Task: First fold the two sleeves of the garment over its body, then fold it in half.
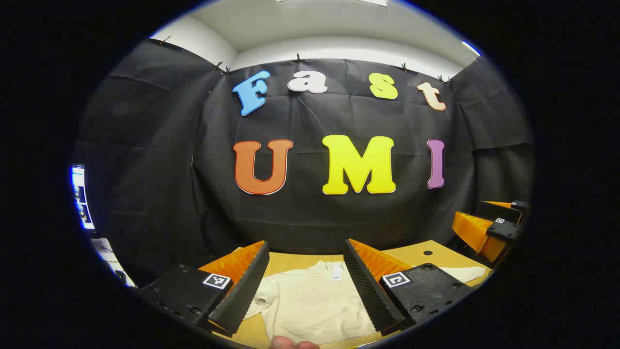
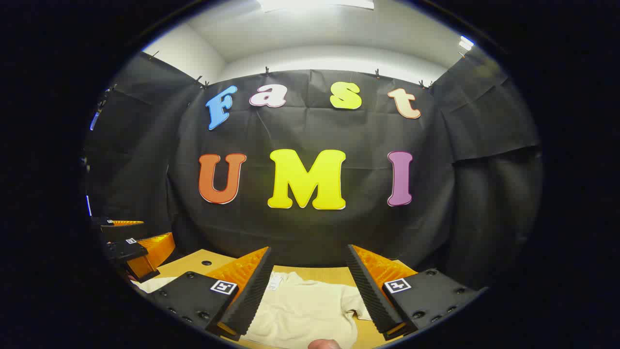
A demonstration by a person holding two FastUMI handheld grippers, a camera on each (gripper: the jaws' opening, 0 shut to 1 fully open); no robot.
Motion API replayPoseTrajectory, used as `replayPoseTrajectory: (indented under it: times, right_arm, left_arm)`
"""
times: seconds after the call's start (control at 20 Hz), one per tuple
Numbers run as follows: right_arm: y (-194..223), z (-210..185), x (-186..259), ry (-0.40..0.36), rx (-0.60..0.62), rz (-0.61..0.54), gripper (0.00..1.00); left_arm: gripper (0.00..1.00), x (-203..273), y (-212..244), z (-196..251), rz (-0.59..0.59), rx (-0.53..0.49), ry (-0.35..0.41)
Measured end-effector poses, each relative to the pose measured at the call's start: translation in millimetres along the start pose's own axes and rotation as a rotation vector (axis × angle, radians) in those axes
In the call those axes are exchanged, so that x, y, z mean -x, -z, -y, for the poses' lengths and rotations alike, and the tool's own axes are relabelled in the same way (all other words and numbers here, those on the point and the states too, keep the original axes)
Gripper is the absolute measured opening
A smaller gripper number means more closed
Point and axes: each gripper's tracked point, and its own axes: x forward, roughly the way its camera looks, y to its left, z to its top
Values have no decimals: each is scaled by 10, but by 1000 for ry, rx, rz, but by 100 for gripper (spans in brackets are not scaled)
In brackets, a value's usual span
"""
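I've got both grippers up above the bench (image 1: 411, 254), fingers spread wide, nothing pinched. Left gripper (image 1: 307, 283): cream garment (image 1: 310, 303) lies flat on the bench right below and ahead of it, showing between the open fingers, neck label (image 1: 335, 275) at the far edge. One sleeve (image 1: 465, 274) runs out past my right finger. Right gripper (image 2: 307, 286): same garment below, between its fingers, bunched sleeve at the right finger. Left gripper sits off to its left side.
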Motion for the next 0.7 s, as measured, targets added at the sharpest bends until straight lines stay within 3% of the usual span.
replayPoseTrajectory:
  times: [0.7]
  right_arm:
    - [-84, 222, -155, 2, -10, 4, 94]
  left_arm:
    - [98, -133, -21, 312, -11, 31, 25]
